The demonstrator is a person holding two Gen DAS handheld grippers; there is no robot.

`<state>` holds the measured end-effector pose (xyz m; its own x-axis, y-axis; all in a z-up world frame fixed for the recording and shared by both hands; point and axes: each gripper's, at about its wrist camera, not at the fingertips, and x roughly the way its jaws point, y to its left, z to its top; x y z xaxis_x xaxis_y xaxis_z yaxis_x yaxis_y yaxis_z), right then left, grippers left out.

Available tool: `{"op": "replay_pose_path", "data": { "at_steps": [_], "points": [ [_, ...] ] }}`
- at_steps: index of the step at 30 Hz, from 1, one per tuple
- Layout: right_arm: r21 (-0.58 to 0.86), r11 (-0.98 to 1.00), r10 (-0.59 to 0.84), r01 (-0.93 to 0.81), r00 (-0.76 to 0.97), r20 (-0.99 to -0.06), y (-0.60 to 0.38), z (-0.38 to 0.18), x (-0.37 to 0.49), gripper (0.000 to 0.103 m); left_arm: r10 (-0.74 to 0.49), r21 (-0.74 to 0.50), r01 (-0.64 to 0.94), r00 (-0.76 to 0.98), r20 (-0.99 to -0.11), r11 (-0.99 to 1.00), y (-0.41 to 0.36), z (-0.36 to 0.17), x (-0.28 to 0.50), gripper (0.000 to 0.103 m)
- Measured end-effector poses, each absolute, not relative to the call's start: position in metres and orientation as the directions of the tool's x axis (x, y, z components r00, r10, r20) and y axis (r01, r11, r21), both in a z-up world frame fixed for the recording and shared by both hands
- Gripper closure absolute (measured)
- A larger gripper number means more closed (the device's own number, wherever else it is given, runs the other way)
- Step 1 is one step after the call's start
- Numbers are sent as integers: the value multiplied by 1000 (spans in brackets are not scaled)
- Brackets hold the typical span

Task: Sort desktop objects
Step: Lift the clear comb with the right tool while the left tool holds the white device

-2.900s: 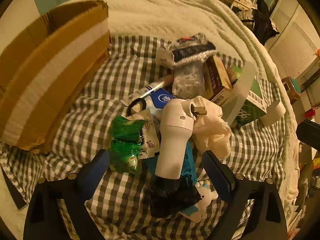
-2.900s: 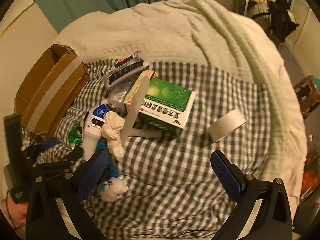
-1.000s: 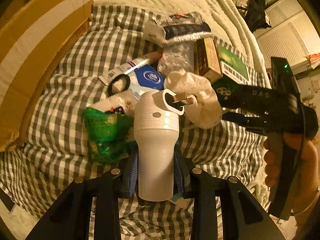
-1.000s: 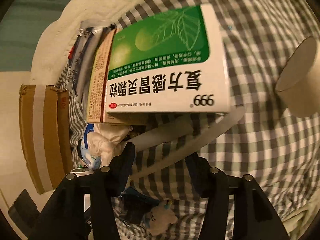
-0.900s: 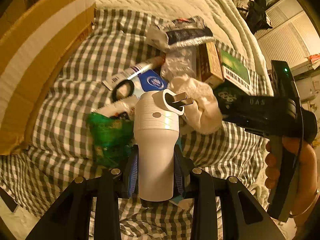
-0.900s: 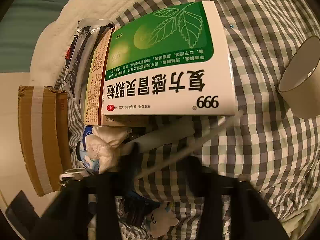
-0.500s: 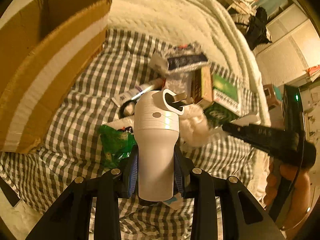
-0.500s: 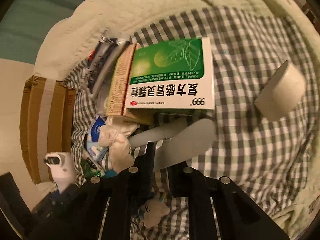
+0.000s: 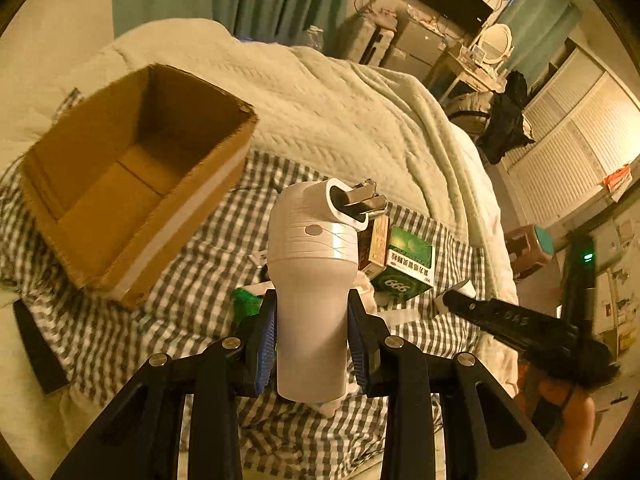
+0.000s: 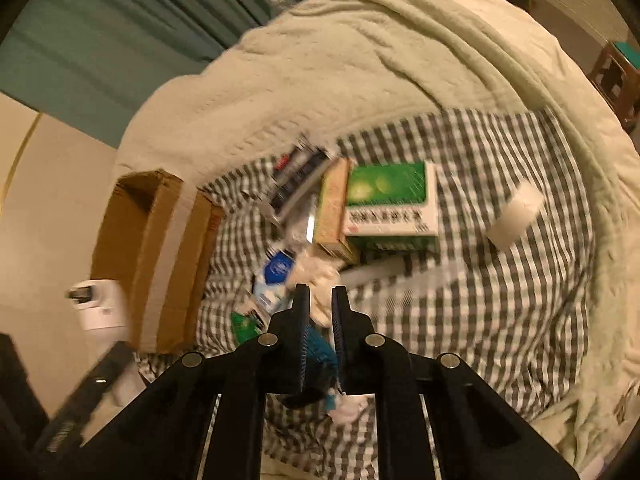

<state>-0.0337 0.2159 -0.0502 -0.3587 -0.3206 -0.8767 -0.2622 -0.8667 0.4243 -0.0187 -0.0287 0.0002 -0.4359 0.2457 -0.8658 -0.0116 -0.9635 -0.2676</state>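
Observation:
My left gripper is shut on a white plug adapter and holds it upright, prongs on top, high over the checked cloth. An open cardboard box stands to its left. My right gripper hangs shut above the pile, with nothing seen between its fingers. It also shows at the right of the left wrist view as the right gripper. Below lie a white strip, a crumpled white cloth, a blue packet and a green wrapper.
A green medicine box lies beside a brown carton and a silver pouch. A tape roll sits alone at the right. The cream quilt lies beyond the cloth. A dark flat thing lies at the bed's left edge.
Both grippers have risen well above the pile, the left one carrying the adapter. The right gripper's jaws closed at the white strip, which now lies blurred on the cloth below.

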Motion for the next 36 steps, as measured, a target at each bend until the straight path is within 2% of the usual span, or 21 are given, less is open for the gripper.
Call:
{"op": "replay_pose_path", "data": {
  "at_steps": [2, 4, 6, 8, 11, 16, 29, 36],
  "points": [
    [405, -869, -306, -283, -334, -891, 221, -56, -26, 91, 230, -253, -7, -440, -868, -968, -32, 3, -9, 71],
    [378, -880, -286, -287, -315, -905, 224, -59, -19, 84, 226, -242, -13, -414, -882, -970, -36, 3, 0, 71],
    [357, -886, -265, -295, -307, -914, 226, -62, -14, 69, 227, -234, -30, -382, -896, -972, -43, 4, 5, 71],
    [348, -887, -260, -304, -295, -919, 227, -67, -12, 65, 183, -195, -14, -412, -893, -981, -52, 6, 5, 71],
    [325, -888, -246, -326, -261, -934, 227, -82, -13, 65, 177, -219, 28, -493, -852, -975, -62, 1, 3, 71],
    [274, -884, -209, -379, -204, -956, 233, -112, -20, 65, 210, -263, 75, -416, -885, -962, -61, -26, -12, 71],
    [283, -757, -303, -588, -67, -951, 240, -199, -59, 65, 263, -294, 27, -368, -892, -956, -24, -58, -73, 71],
    [293, -726, -344, -622, -41, -938, 244, -222, -72, 58, 281, -309, 19, -361, -889, -951, -12, -67, -95, 71]
  ]
}}
